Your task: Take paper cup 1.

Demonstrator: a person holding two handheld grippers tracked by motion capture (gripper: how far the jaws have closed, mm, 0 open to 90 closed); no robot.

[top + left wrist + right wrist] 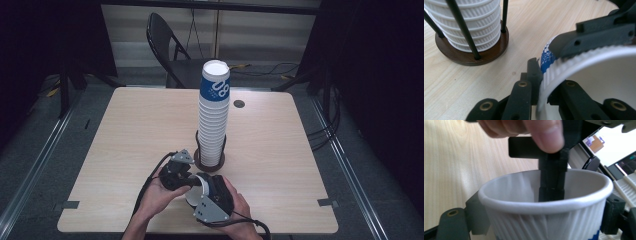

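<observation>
Both hands sit at the near edge of the pale wooden table (125, 150), each with a black two-jaw gripper, and between them lies one white ribbed paper cup with a blue printed band (196, 191), held on its side just in front of the cup stand. The right gripper (207, 196) has its jaws set either side of the cup's body, pressed against the wall as the right gripper view shows it. The left gripper (187, 182) is closed thin on the cup's rolled rim (549, 82), one jaw inside the mouth and one outside.

My reading is that a single cup is being worked loose or passed between the two tools, with the tall stack of white ribbed paper cups (214, 112) standing upright in its dark round wooden base with black wire posts (209, 161) right behind. The next move seems to call for one grip to let go cleanly while the other keeps the thin wall from crumpling.

Beyond the table stands a black folding chair (167, 47), with cables trailing over a grey floor and dark curtains at either side.
</observation>
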